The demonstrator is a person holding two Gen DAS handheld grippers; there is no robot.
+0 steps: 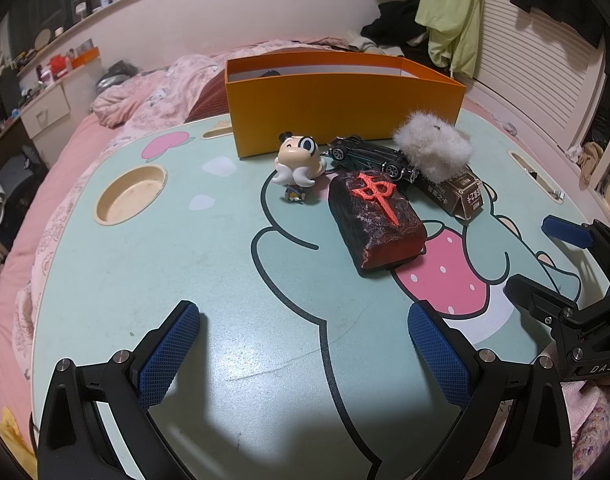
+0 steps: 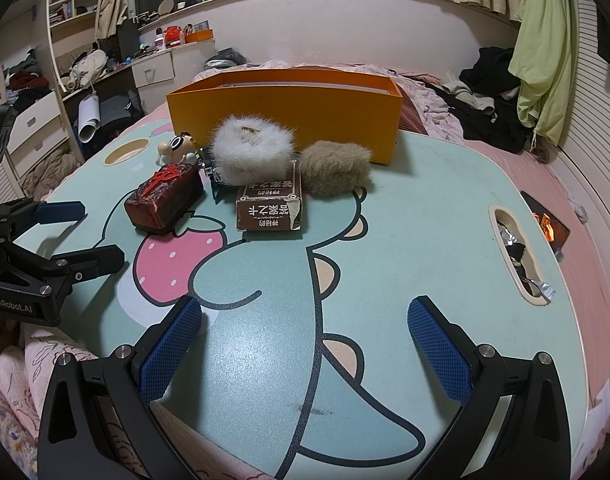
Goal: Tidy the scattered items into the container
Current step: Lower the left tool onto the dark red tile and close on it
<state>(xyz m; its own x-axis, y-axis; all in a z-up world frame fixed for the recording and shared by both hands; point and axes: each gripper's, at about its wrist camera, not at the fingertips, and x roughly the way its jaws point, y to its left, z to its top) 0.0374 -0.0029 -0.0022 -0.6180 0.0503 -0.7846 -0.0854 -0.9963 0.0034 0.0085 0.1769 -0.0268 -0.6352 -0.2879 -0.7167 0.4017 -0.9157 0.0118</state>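
Orange card forms the container [image 1: 345,116], a box standing at the far side of the lap table [image 1: 153,280], its interior mostly out of sight. From the left wrist view, the left gripper [image 1: 305,356] hangs low over bare tabletop with its fingers spread wide and nothing between them. Ahead lie a dark red block with a raised red character [image 1: 377,220], a big-headed figurine [image 1: 299,164], a black toy car [image 1: 369,156], a white fluffy puff [image 1: 433,148] and a brown carton [image 1: 461,196], packed close together just in front of the box. The car is half covered by the puff, so reaching for either could drag the other or tip the figurine. Only a dark sliver shows inside the box; I cannot tell what it is.

From the right wrist view, the right gripper [image 2: 305,354] is likewise spread and empty, well short of the pile. A tan fluffy puff [image 2: 337,168], hidden in the other view, sits touching the carton's corner beside the box. The puffs look soft and could slip from a shallow pinch, and the box's tall front wall could catch a low-carried item. The car is almost wholly hidden here.
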